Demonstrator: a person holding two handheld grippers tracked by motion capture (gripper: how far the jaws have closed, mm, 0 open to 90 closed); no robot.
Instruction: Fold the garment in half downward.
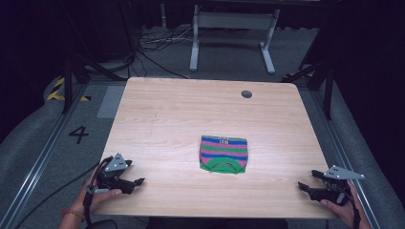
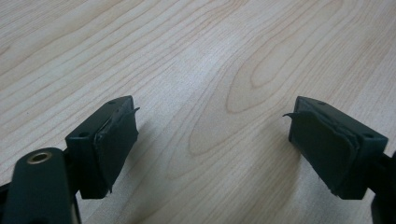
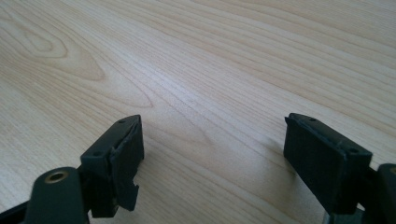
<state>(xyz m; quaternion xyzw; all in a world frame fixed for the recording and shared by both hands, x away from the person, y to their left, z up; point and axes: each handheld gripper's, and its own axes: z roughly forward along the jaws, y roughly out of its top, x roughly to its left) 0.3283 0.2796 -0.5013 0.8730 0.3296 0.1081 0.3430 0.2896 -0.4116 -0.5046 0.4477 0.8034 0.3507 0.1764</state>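
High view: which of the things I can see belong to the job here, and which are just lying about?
Part of the job:
- folded striped garment in the middle of the table
- left gripper, open, holding nothing
- right gripper, open, holding nothing

Just lying about:
- white stand on the floor beyond the table
- loose cables on the floor

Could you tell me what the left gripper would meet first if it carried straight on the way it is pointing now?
Probably nothing but bare table. The left gripper points right along the near edge, jaws open and empty; the folded striped garment lies farther back, seemingly off its line, though depth is hard to judge.
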